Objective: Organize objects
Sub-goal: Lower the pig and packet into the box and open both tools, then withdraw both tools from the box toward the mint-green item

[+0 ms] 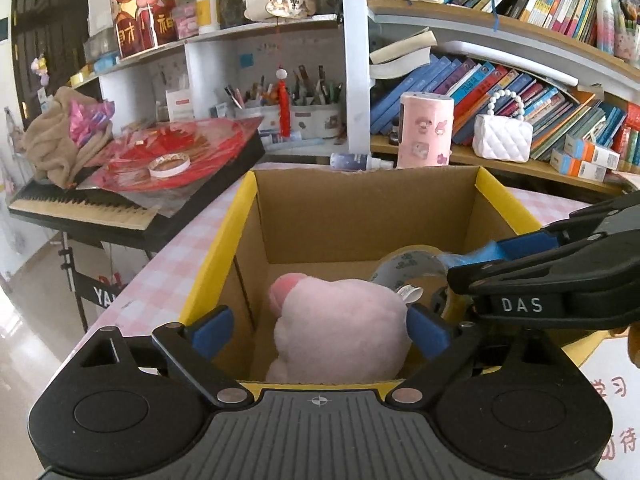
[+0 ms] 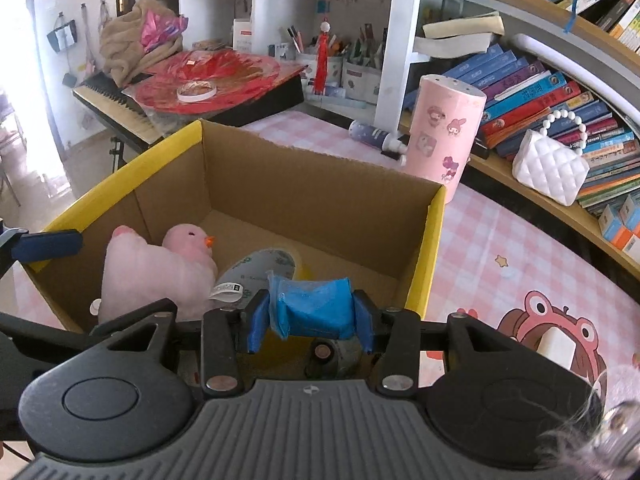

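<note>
We hold the blue packet (image 2: 312,308) pinched in our right gripper (image 2: 310,314) just over the near rim of the cardboard box (image 2: 280,176); we should carry it past the tape roll (image 2: 260,268) and pink plush duck (image 2: 160,268) — then let go low; our left gripper (image 1: 320,330) hangs spread wide, empty.

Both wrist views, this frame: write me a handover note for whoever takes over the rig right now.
Left gripper: open, fingers either side of the pink plush duck, which lies in the cardboard box.
Right gripper: shut on a small blue packet, held over the box's near edge.
Done: duck and tape roll are in the box.
Left: drop the packet in; the purple bottle lies outside on the table.
</note>
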A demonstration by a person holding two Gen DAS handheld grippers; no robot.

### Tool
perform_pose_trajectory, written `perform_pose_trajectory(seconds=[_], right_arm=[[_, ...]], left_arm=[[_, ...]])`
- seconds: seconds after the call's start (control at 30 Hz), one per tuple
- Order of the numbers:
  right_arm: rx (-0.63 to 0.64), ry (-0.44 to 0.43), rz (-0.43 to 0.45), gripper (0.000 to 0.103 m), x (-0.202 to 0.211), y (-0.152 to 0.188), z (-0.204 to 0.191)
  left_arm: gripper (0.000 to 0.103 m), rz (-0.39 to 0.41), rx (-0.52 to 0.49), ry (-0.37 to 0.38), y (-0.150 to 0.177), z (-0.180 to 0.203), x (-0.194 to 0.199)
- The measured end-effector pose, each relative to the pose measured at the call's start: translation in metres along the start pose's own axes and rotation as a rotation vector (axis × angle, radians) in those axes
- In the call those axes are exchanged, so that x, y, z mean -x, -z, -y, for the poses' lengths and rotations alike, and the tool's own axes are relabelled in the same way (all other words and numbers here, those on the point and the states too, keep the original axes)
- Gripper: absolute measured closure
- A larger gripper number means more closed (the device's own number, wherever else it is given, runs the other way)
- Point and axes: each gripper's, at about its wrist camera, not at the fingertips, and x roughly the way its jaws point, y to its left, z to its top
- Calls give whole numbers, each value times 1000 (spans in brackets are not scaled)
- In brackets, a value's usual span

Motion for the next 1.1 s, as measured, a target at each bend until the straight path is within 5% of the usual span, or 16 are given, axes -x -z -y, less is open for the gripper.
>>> perform_pose_trajectory(seconds=[0.1, 0.73, 1.1], right_arm=[[-9, 16, 16, 49, 5, 1, -1], [-192, 130, 228, 38, 90, 19, -2], [-168, 193, 214, 35, 122, 58, -40]], left_arm=[[7, 14, 9, 5, 0, -2, 6], [7, 139, 90, 17, 1, -23, 72], [7, 131, 113, 12, 29, -42, 104]])
